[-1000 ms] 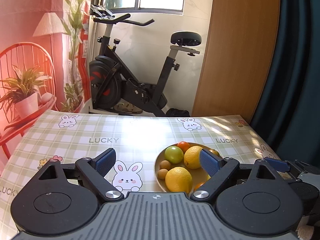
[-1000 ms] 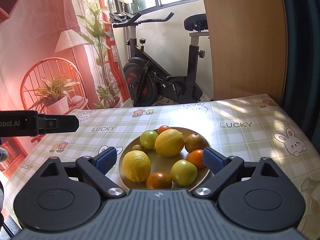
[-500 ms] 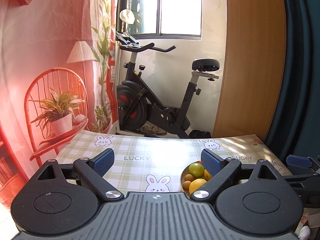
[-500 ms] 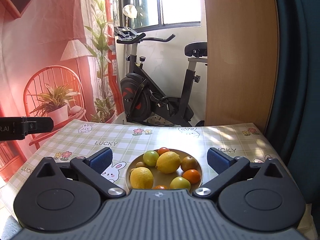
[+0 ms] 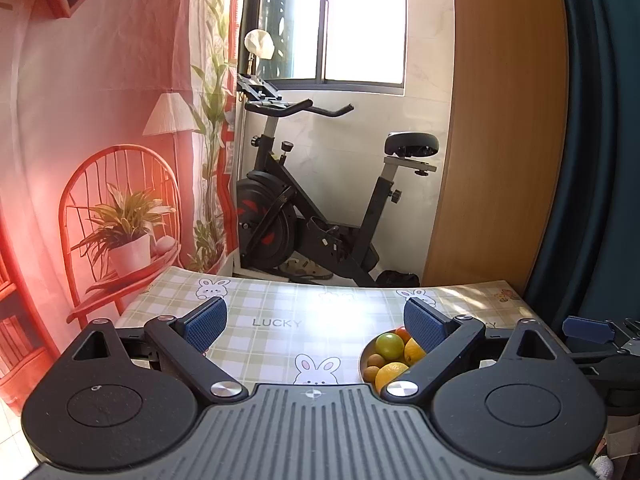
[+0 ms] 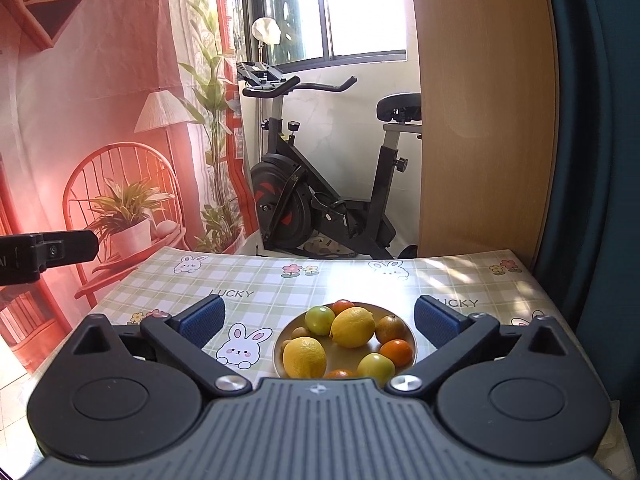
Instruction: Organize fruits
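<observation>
Sunlight from the window falls across a table [image 6: 460,280] covered in a green checked cloth printed with rabbits; its far edge stops just short of a black exercise bike [image 6: 320,200]. On the cloth sits a shallow tan plate [image 6: 412,330] heaped with fruit: two yellow lemons [image 6: 353,327], green apples, small oranges. It lies right of the table's middle, well back from every edge, with bare cloth stretching away to its left. Both left tongs [image 5: 316,322] and right tongs [image 6: 318,316] hang spread wide above the near side, holding nothing, the right ones framing the plate.
</observation>
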A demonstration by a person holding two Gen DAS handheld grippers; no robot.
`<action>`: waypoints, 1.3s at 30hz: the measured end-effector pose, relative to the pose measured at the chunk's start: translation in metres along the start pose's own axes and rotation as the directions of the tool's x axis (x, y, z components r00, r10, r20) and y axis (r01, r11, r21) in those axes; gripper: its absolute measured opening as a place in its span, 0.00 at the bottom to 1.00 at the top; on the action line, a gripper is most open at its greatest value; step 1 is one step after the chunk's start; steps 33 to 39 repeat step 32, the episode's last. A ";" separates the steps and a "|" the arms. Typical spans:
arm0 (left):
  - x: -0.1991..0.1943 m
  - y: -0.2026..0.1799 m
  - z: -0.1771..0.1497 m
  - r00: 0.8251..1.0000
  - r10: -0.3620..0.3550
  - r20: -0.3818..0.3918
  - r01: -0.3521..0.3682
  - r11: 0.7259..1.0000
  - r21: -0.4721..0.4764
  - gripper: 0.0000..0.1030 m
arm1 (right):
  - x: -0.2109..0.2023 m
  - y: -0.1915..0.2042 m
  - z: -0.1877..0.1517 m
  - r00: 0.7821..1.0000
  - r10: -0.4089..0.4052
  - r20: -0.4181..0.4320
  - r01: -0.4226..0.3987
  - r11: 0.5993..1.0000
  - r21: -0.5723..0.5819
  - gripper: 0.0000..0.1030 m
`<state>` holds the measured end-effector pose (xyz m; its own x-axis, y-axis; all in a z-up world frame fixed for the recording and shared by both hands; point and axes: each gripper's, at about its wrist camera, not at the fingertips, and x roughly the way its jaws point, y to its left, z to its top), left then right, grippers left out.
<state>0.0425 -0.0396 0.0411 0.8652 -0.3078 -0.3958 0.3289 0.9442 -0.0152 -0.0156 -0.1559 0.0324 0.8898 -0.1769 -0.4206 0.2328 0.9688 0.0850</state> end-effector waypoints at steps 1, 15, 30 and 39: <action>0.000 0.000 0.000 1.000 0.001 -0.002 -0.001 1.000 0.000 0.94 | 0.000 0.000 0.000 1.000 0.002 0.001 -0.002 1.000 -0.002 1.00; 0.002 0.005 -0.001 1.000 -0.005 -0.014 0.005 1.000 -0.018 0.94 | -0.001 0.002 0.000 1.000 0.010 0.000 -0.010 1.000 -0.007 1.00; -0.002 0.004 0.000 1.000 0.002 -0.014 -0.002 1.000 -0.020 0.94 | -0.004 0.009 0.000 1.000 0.014 0.001 -0.014 1.000 -0.005 1.00; -0.002 0.004 0.000 1.000 0.005 -0.014 -0.006 1.000 -0.021 0.95 | -0.005 0.011 0.000 1.000 0.012 0.001 -0.012 1.000 -0.005 1.00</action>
